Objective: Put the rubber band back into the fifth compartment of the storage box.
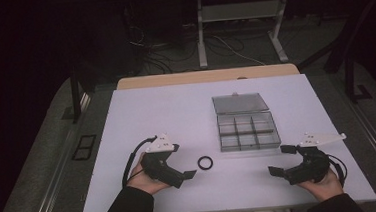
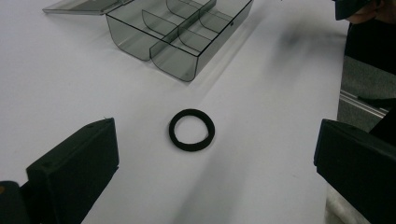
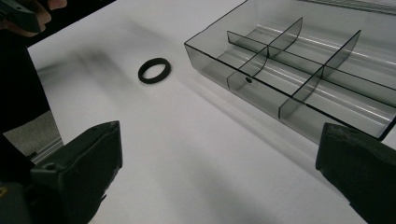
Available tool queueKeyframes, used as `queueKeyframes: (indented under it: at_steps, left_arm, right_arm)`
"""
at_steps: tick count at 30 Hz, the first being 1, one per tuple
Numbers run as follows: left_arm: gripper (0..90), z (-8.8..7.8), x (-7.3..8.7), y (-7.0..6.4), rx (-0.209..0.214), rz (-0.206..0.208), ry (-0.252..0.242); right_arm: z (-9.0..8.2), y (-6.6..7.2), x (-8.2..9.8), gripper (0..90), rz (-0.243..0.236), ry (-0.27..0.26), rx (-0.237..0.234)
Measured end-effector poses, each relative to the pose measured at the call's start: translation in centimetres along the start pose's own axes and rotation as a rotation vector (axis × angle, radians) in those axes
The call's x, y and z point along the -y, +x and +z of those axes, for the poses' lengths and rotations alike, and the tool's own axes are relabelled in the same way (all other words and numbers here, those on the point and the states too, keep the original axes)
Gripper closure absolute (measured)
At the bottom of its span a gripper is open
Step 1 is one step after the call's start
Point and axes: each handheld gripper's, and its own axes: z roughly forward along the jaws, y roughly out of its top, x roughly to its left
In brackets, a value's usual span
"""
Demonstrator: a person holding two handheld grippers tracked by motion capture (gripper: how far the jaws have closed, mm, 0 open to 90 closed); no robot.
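One black ring (image 1: 205, 162) lies flat on the white table (image 1: 161, 113), just ahead of the left gripper (image 1: 190, 174) and slightly beyond its jaws, which stand wide apart with nothing between them. In the left gripper view the ring (image 2: 192, 129) sits between the two jaws and a little farther out. The right gripper (image 1: 281, 159) rests well to the ring's other side, its jaws also spread and holding nothing. One clear compartment box (image 1: 248, 132) stands just beyond the right gripper, with six compartments counted and its one lid (image 1: 240, 103) folded back flat behind it.
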Motion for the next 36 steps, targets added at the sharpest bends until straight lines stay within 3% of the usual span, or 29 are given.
queueKeyframes:
  at_steps: [22, 36]
  left_arm:
    - [0.0, 3.1, -1.4, -0.4, 0.053, 0.045, 0.083]
    - [0.0, 5.3, -1.8, -1.1, 0.092, 0.108, 0.162]
  right_arm:
    - [0.1, 0.0, 0.1, 0.1, 0.002, 0.002, -0.006]
    - [0.1, 0.0, 0.1, 0.1, -0.002, 0.004, -0.007]
